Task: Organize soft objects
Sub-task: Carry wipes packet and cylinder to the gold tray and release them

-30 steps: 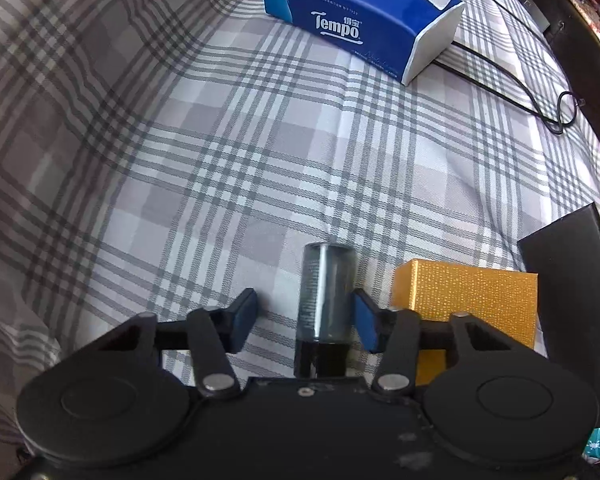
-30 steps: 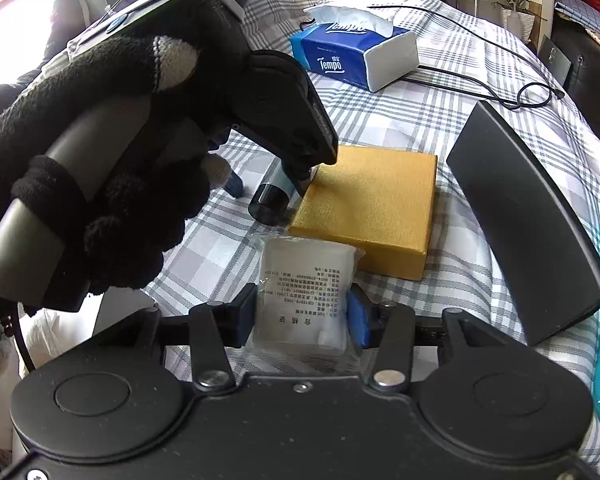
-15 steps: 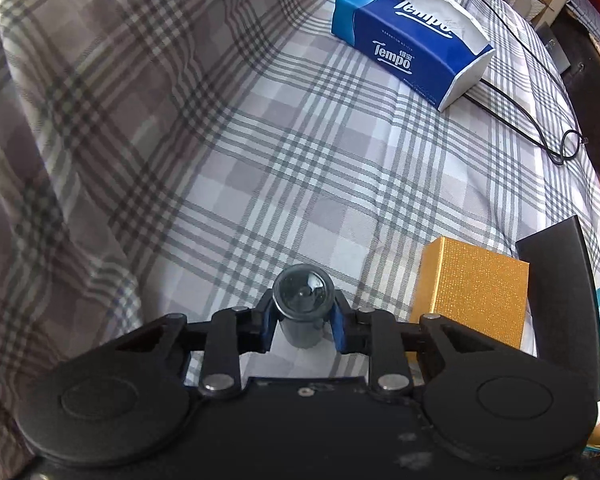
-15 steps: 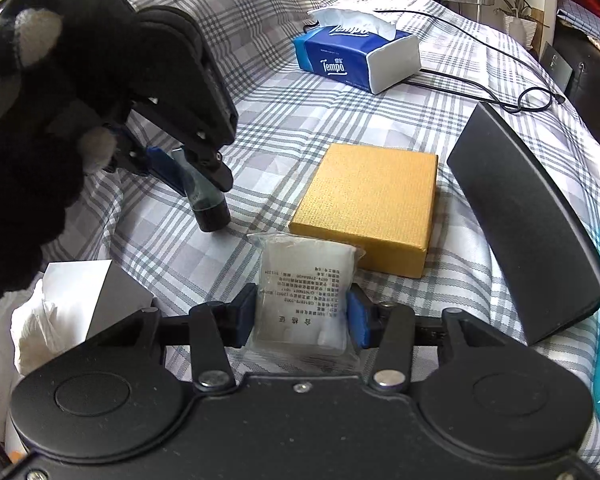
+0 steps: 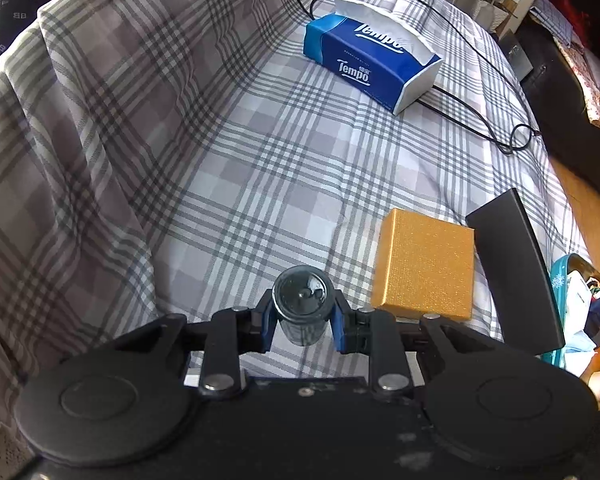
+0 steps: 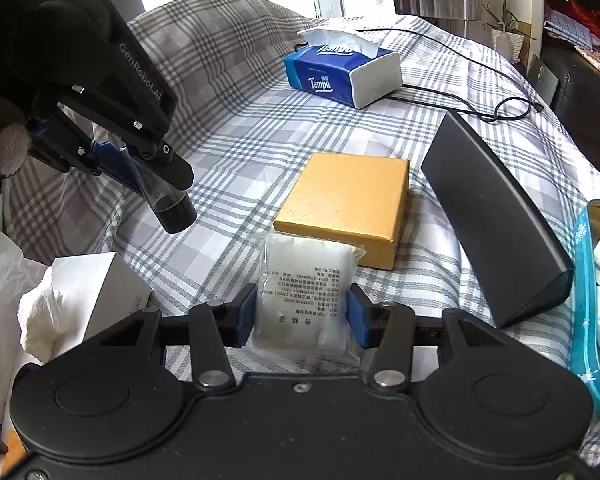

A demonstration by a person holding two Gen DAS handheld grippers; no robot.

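My left gripper is shut on a small dark clear-walled bottle and holds it above the plaid cloth; the bottle also shows in the right wrist view, tilted, at the left. My right gripper is shut on a white soft packet in clear plastic with printed text, held just in front of the gold box. The gold box also shows in the left wrist view, right of the bottle.
A blue Tempo tissue pack lies far back, with a black cable beside it. A black wedge-shaped case lies right of the gold box. A teal tin sits at the right edge. A white box and crumpled tissue lie left.
My left gripper closed on the bottle, which had lain beside the gold box, and lifted it up and away to the left. My right gripper kept hold of the packet.
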